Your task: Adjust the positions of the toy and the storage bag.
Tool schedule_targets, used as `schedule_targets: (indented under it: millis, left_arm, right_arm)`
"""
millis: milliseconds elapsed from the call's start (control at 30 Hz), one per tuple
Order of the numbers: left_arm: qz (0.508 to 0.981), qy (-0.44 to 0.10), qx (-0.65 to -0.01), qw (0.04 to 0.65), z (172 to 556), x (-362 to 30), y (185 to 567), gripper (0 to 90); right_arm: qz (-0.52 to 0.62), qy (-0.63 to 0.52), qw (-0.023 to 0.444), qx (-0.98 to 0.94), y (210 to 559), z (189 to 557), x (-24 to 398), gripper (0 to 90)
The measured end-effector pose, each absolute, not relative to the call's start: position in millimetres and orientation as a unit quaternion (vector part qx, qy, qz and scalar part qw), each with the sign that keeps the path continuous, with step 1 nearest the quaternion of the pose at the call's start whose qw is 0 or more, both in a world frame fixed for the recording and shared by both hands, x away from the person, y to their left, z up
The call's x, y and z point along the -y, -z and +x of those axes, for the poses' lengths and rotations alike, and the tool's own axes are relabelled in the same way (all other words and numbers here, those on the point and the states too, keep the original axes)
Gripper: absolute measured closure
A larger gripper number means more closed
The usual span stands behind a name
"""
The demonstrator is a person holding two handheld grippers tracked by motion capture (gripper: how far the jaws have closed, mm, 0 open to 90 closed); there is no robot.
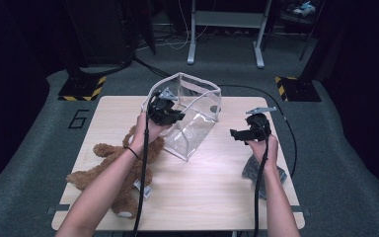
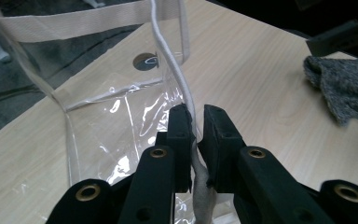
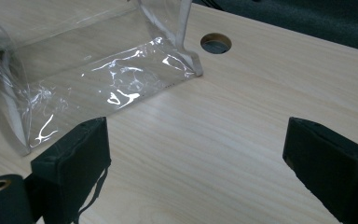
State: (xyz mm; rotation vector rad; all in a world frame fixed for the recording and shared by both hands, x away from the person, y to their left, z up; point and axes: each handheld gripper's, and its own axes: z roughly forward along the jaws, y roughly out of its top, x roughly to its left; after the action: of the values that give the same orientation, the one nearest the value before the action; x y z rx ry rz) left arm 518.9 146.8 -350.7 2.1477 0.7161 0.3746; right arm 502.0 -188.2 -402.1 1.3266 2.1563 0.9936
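left gripper (image 1: 173, 116): sat at the near-left rim of the clear bag (image 1: 193, 118), held up off the table (image 1: 217, 187). In the left gripper view (image 2: 195, 135) the jaws were nearly together, pinched on the bag's white edge trim (image 2: 175, 70); the trim ran up from between the pads.
left hand (image 1: 145, 131): wrapped the gripper body, forearm came in from the bottom edge.
right gripper (image 1: 241, 134): hovered above the table, right of the bag and apart from it. Jaws stood wide open, nothing between them; the right gripper view (image 3: 196, 154) showed bare wood between the two pads.
right hand (image 1: 266, 145): gripped the body from behind, cable trailed down along the forearm.
clear bag: transparent plastic with white trim, stood tilted on the middle of the table, mouth toward the far side, its lower corner resting on the wood near the table's centre.
teddy bear (image 1: 113, 173): brown, lay on the near-left part of the table, under the left forearm, just beside the bag's lower left.
grey cloth (image 1: 256, 173): knit-looking, lay on the right side of the table below the right hand; also seen at right in the left gripper view (image 2: 345, 86).
table hole (image 3: 216, 43): round cutout in the wood, just past the bag's corner.
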Motion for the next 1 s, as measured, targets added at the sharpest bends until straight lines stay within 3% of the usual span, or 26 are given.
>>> schedule_targets:
  millis: [267, 333, 433, 567, 767, 1000]
  left_arm:
    - [0.868, -0.130, -0.242, 0.413, 507.9, -156.4, 348.9, 80.8]
    - [0.866, -0.131, -0.253, 0.412, 508.5, -157.4, 348.9, 62.2]
    - [0.847, -0.141, -0.288, 0.424, 508.3, -163.0, 347.5, 41.5]
    - [0.821, -0.160, -0.332, 0.436, 507.9, -176.5, 343.7, 28.7]
    - [0.803, -0.179, -0.375, 0.427, 506.3, -195.0, 340.8, 23.4]
    - [0.787, -0.201, -0.398, 0.426, 504.3, -213.9, 334.3, 23.1]
  right_arm:
    - [0.469, -0.367, 0.210, -0.775, 389.5, 513.1, 182.8, 7.6]
    - [0.469, -0.368, 0.207, -0.776, 384.9, 518.4, 178.7, 7.4]
    - [0.467, -0.369, 0.209, -0.776, 378.5, 525.7, 172.0, 8.1]
    - [0.457, -0.373, 0.209, -0.780, 368.4, 536.3, 165.2, 8.8]
    - [0.452, -0.380, 0.206, -0.780, 355.9, 553.1, 154.6, 10.8]
    - [0.451, -0.383, 0.211, -0.778, 341.8, 569.8, 144.2, 12.6]
